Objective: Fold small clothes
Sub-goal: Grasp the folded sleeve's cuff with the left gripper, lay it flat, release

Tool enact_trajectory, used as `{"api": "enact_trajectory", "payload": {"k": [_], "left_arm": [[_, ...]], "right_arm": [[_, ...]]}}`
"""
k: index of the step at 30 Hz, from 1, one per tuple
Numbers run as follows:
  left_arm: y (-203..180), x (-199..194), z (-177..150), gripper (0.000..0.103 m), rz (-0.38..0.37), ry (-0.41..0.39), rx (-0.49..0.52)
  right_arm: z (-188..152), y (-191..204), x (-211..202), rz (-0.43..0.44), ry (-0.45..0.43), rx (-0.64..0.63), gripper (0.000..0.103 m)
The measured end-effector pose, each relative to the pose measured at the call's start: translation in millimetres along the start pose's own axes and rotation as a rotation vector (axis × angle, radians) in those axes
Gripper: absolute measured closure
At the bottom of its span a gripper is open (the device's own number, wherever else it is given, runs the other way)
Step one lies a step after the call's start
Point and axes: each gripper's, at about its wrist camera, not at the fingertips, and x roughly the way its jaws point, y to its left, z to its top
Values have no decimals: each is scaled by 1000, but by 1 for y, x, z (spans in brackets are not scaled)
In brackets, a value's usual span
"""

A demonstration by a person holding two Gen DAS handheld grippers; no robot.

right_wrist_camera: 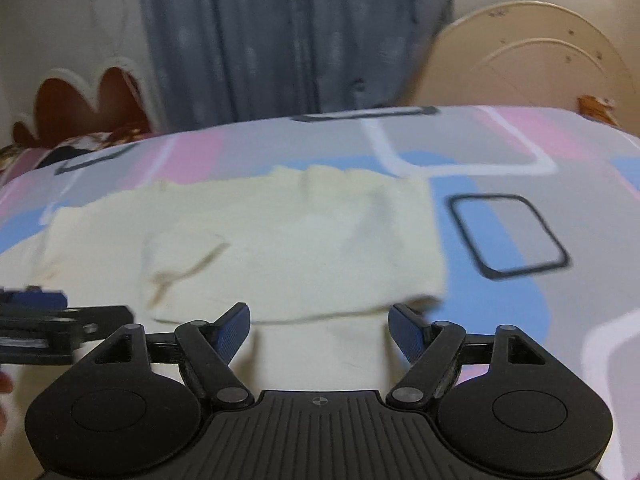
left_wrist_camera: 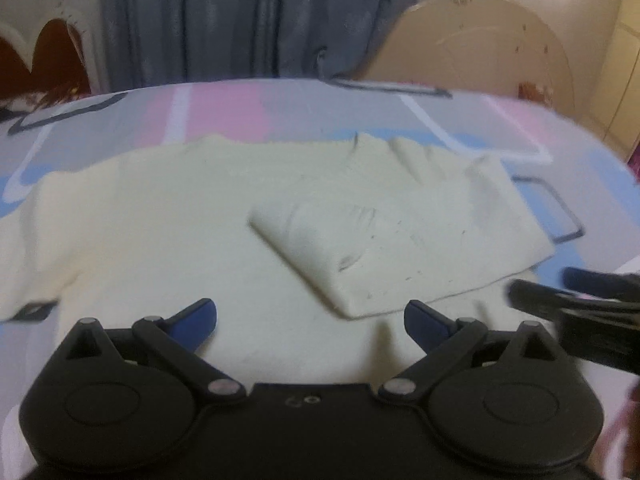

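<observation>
- Left wrist view: the left tool (left_wrist_camera: 310,322) sits low in the middle of the frame with its blue-padded fingers spread wide and nothing between them, above the near hem of the cream knitted small sweater (left_wrist_camera: 160,220).
- The sweater lies flat on the bed's pastel patterned bedsheet (left_wrist_camera: 240,108), filling the middle of the frame. Its left sleeve still spreads out toward the left edge, while the right side is already turned in, its sleeve lying as a slanted flap (left_wrist_camera: 360,248) across the chest.
- At the right edge the right tool (left_wrist_camera: 580,300) shows only as a blur.
- Right wrist view: the right tool (right_wrist_camera: 320,330), also wide and empty, hangs over the lower hem at lower centre, with the folded edge running down just right of centre.
- Judgement: the left side comes next. Pinch the left sleeve near its cuff and the hem below it together, catching every layer, then carry both across evenly so the new edge mirrors the right one.
- The knit looks soft and thick, lightly creased, with faint dark marks on the flap.
</observation>
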Motion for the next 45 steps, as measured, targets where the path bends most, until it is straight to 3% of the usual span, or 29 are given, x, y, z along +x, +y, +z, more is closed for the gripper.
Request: {"api": "enact_trajectory", "payload": {"k": [4,6,9,10,16,22,23,24,25,29,30,31,36,41,45], "left_arm": [[3,28,2,7,52,7,-26],[11,32,2,12,35,-25,-51],[23,30,6,51,7,-78,-77],[27,30,8,58,3,-84,-97],[43,14,16,88,-27,-194,-190],[63,-14,21,93,-33,-327,-256],[66,-15,21,93,-28,-338,-264],[70,-16,21,93,-22,-348,-276],[72,-15,22,93,-19,-353,-286],[87,-11,18,93,17,-345,-319],[91,-10,16,93,29,-340,-332],[96,-8,14,93,38,-334,-345],[110,3,9,93,58,-282,-354],[116,12,0,93,84,-241,-358],[119,11,-5,93,96,-226,-355]], "right_arm": [[-6,-19,-7,-28,-1,0,27],[-10,-27,-8,-32,5,9,27],[-12,-34,-4,-34,14,21,27],[-12,-36,-2,-34,15,25,27],[-9,-38,11,-34,18,37,28],[-5,-43,22,-49,10,52,28],[-3,-43,24,-46,6,54,38],[-2,-42,25,-37,7,59,55],[0,-41,28,-33,10,65,60],[9,-34,37,-25,0,60,63],[10,-33,39,-27,-1,54,66],[11,-33,40,-24,3,53,81],[11,-38,37,-12,-5,78,97],[4,-47,40,-90,20,109,103],[6,-52,32,-46,30,117,103]]}}
